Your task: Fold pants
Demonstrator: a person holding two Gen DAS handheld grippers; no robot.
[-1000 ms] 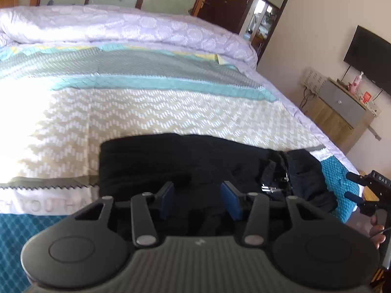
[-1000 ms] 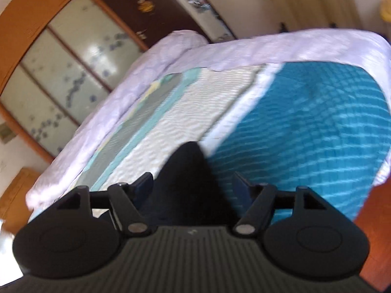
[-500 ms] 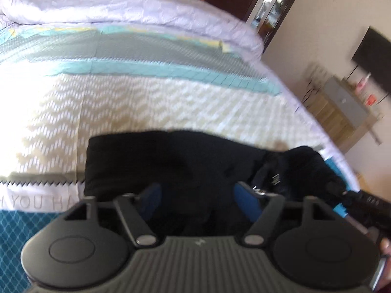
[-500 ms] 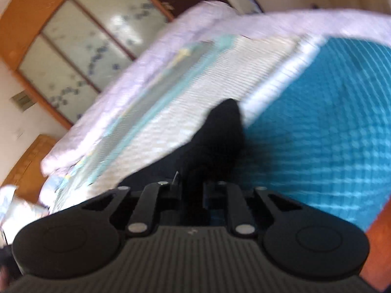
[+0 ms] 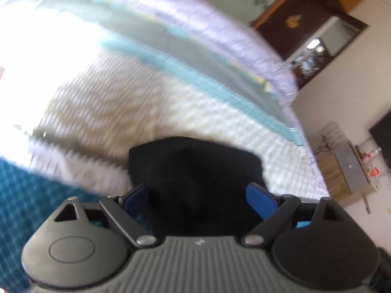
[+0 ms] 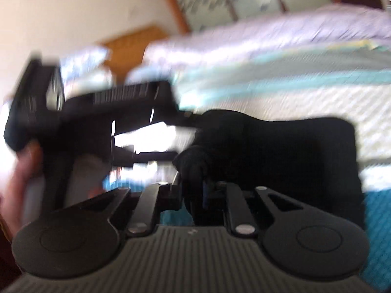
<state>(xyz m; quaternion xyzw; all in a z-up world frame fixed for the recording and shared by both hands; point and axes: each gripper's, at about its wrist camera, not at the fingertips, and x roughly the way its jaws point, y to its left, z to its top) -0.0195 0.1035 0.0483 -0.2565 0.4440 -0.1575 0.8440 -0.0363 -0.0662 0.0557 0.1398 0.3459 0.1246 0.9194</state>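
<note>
1. Both wrist feeds are motion-blurred, so fine detail is limited.
2. My left gripper (image 5: 198, 196): fingers spread wide, blue pads (image 5: 260, 201) well apart. Black pants (image 5: 195, 171) fill the gap between them, but the pads aren't pressing the cloth; nothing held.
3. My right gripper (image 6: 199, 193): fingers drawn close together w/ a bunched bit of the black pants (image 6: 268, 151) pinched between them. Cloth runs from the tips out into the main dark mass ahead.
4. Pants lie on the bed (image 5: 117, 102), on the white zigzag part of the cover, near the edge where the teal section (image 5: 22, 195) starts. In the right feed they spread to the right as a broad, flat-ish dark shape.
5. In the right feed, the other gripper (image 6: 102, 117) shows at left, held by a hand (image 6: 17, 178), its front end reaching the pants' left side. Can't tell from there if it touches the cloth.
6. Bkgd, left feed: lilac quilt (image 5: 220, 31) along the far side of the bed, dark door (image 5: 293, 22), wooden cabinet (image 5: 342, 171) by the wall at right.
</note>
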